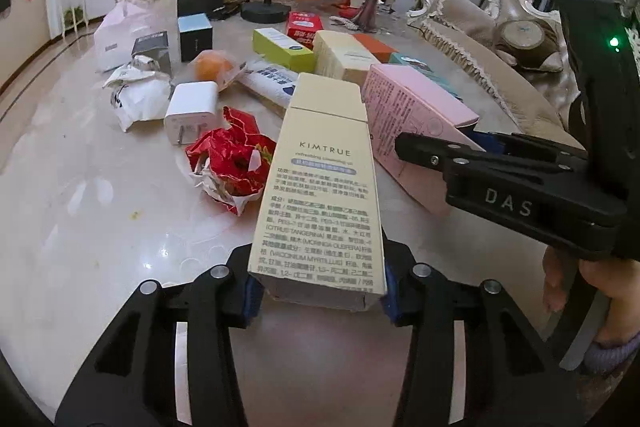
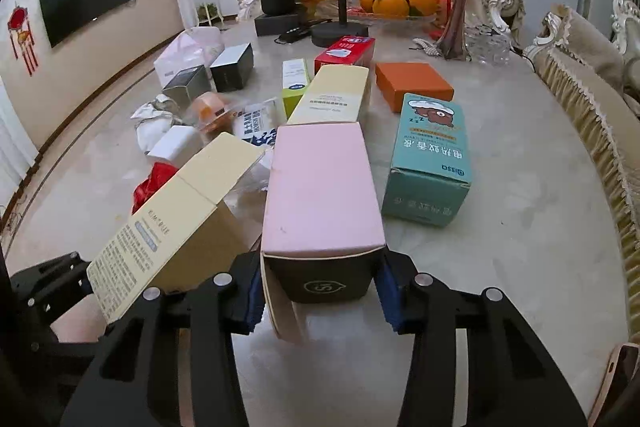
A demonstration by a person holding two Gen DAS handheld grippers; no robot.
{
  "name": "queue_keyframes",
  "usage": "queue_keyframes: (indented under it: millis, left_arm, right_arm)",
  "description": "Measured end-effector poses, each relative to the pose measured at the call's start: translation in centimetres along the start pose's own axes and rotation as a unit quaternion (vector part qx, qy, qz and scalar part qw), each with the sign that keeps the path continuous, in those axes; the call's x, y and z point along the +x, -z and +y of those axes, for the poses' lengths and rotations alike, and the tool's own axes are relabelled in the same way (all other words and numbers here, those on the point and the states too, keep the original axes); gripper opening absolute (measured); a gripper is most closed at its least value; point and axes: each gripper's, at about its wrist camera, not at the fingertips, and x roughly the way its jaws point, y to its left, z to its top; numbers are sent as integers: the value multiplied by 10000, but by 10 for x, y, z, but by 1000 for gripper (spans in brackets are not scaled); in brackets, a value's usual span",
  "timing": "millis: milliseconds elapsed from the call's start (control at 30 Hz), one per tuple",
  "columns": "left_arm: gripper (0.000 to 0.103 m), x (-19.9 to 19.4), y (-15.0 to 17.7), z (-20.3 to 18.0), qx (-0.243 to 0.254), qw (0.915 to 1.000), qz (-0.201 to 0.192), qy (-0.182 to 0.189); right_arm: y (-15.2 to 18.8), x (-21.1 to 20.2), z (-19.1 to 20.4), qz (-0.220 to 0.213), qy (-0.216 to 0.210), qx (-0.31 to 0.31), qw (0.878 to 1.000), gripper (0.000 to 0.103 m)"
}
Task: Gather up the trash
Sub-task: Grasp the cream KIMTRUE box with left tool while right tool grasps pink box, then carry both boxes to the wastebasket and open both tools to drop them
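My left gripper [image 1: 318,301] is shut on a tall cream KIMTRUE carton [image 1: 320,187], holding its near end above the marble table [image 1: 100,227]. The carton also shows in the right wrist view [image 2: 172,227], at lower left. My right gripper [image 2: 320,303] is shut on a pink box [image 2: 320,195] with a dark open end flap. In the left wrist view the right gripper [image 1: 404,145] reaches in from the right against the pink box [image 1: 408,115]. A crumpled red wrapper [image 1: 232,159] lies left of the cream carton. Crumpled white paper [image 1: 140,99] lies further left.
A teal box [image 2: 432,159], orange box [image 2: 414,83], second cream box [image 2: 336,95], green box [image 2: 295,87], red box [image 2: 344,53] and dark boxes [image 2: 232,67] crowd the table. A white charger [image 1: 192,111], wrapped orange [image 1: 212,67], lamp stand [image 2: 340,31], vase [image 2: 456,19] and fruit bowl [image 2: 396,5] stand beyond. Sofas [image 2: 592,99] line the right.
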Motion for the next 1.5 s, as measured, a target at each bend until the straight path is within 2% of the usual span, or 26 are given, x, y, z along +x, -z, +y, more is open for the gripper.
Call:
queue_keyframes:
  millis: [200,367,433,533,600,700,800,900,967,1067,1133,1233,1333,1367,1400,1433,1500]
  left_arm:
    - [45,-29,21,13,-285,9982,-137,506]
    - [45,-59,44,16,-201,9980,-211,565]
    - [45,-74,55,13,-88,9971,-228,715]
    - [45,-102,75,4,147,9966,-282,754]
    - [45,-122,91,3,205,9962,-317,785]
    - [45,-150,123,3,305,9966,-131,751]
    - [45,-169,161,6,323,9969,232,686]
    - [45,-170,200,11,274,9956,719,535]
    - [45,-155,218,19,44,9926,1108,504]
    - [45,-112,236,25,-41,9835,1761,404]
    - [46,-93,241,26,-46,9786,2011,436]
    - [46,-65,252,26,16,9702,2396,363]
    - [51,-48,258,27,-17,9614,2738,291]
    - [56,-46,262,29,-44,9588,2830,255]
    - [75,-43,266,31,-41,9559,2934,135]
    - [85,-42,268,32,6,9553,2955,-3]
    - [85,-46,269,37,-43,9590,2832,-66]
  right_arm:
    - [17,-30,-9,-219,-217,203,9993,44]
    - [43,-63,-22,-384,-533,609,9960,44]
    - [54,-75,-23,-404,-660,649,9949,44]
    - [74,-100,-19,-445,-810,658,9935,44]
    - [93,-121,-10,-405,-1052,548,9921,44]
    - [121,-149,8,-304,-1221,257,9917,44]
    - [165,-169,27,150,-1645,212,9860,44]
    - [199,-161,43,683,-1909,161,9791,44]
    - [221,-133,51,1257,-2029,237,9708,44]
    - [242,-81,67,2078,-1912,0,9593,44]
    - [248,-52,74,2431,-1791,-147,9532,44]
    - [253,-25,80,2681,-1613,-326,9492,44]
    - [256,-15,86,2698,-1422,-527,9509,45]
    - [257,-12,89,2722,-1407,-593,9500,47]
    - [259,-11,90,2729,-1399,-609,9499,59]
    - [259,-11,91,2686,-1345,-614,9518,64]
    - [261,-15,88,2648,-1345,-553,9533,66]
